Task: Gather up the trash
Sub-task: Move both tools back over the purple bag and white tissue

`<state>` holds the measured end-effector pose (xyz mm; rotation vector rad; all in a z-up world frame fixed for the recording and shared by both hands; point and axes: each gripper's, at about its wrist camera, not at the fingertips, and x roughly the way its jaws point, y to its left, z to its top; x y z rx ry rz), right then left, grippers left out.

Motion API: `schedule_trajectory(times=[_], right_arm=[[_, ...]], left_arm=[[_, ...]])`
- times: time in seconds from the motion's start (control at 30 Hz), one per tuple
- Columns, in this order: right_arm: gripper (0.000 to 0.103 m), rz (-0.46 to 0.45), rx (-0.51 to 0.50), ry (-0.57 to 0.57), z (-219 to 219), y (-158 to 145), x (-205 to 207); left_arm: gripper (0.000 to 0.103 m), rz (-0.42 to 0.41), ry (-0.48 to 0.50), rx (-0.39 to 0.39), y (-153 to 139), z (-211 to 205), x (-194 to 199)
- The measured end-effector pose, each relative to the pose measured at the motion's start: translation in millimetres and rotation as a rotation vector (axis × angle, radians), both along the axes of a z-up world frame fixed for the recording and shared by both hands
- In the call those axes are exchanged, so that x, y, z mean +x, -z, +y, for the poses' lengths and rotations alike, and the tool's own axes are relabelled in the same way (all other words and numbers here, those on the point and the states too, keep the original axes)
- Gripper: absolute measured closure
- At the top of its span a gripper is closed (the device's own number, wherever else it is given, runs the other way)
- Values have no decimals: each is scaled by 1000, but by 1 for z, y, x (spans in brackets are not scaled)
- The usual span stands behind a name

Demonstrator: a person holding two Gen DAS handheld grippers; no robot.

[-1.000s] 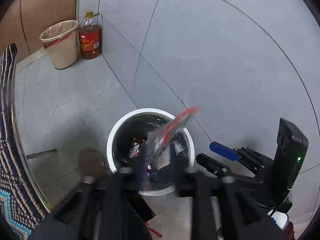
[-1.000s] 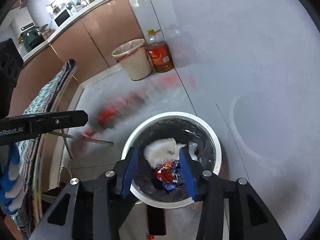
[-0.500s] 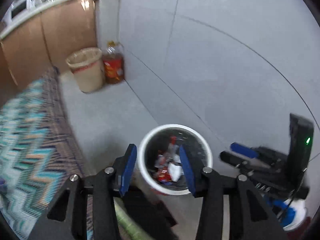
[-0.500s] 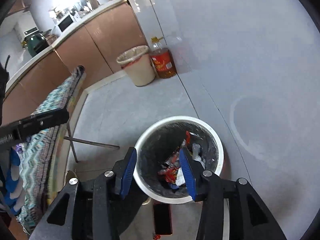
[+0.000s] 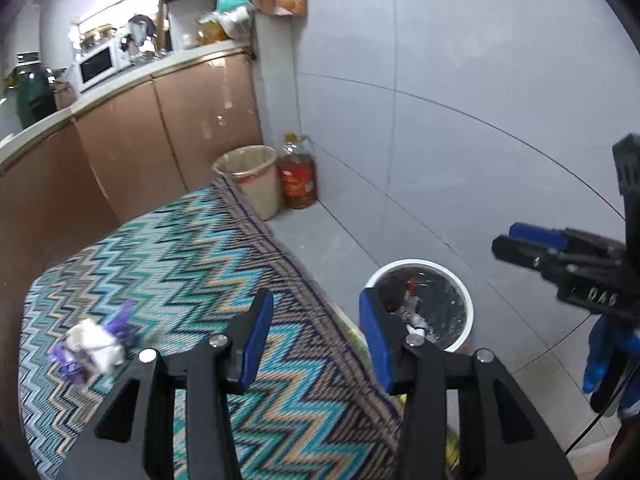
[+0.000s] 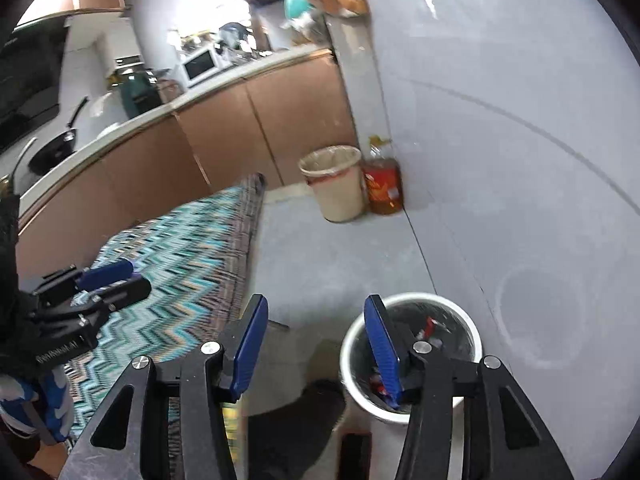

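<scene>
A crumpled white paper wad (image 5: 96, 345) with purple wrapper scraps (image 5: 120, 322) around it is seen on the zigzag-patterned cloth of the desk (image 5: 192, 264), near the desk's left edge in the left wrist view; the small heap is stretched along a line from lower left to upper right, and the wad itself has no clear pointing end. One wad is counted; the number of purple scraps cannot be told through the blur. Beyond the desk's right edge, on the floor, one white round trash bin (image 5: 420, 304) with a dark liner is seen, with red and white trash inside. Near the desk's far corner, against the tiled wall, one beige bin (image 5: 250, 182) and one oil bottle (image 5: 297, 176) are stood just beside each other. Two claws are counted. The left claw (image 5: 316, 336) is held above the desk's right edge with its blue pads spread and nothing between them. The right claw (image 6: 316, 344) is held above the floor beside the white bin, its jaws opening, with nothing between them
</scene>
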<state>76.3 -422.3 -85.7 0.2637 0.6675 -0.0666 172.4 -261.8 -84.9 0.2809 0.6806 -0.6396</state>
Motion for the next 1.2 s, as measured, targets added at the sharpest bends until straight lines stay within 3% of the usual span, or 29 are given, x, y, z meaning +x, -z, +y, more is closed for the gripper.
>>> schedule_trajectory(times=[0.3, 0.7, 1.2], right_arm=[[53, -41, -38, -120, 66, -28, 1], [50, -27, -54, -278, 157, -31, 17], [49, 21, -77, -377, 218, -21, 33]], left_arm=[[58, -55, -138, -2, -10, 87, -19], [54, -89, -338, -30, -12, 199, -45], [53, -47, -432, -82, 2, 253, -56]])
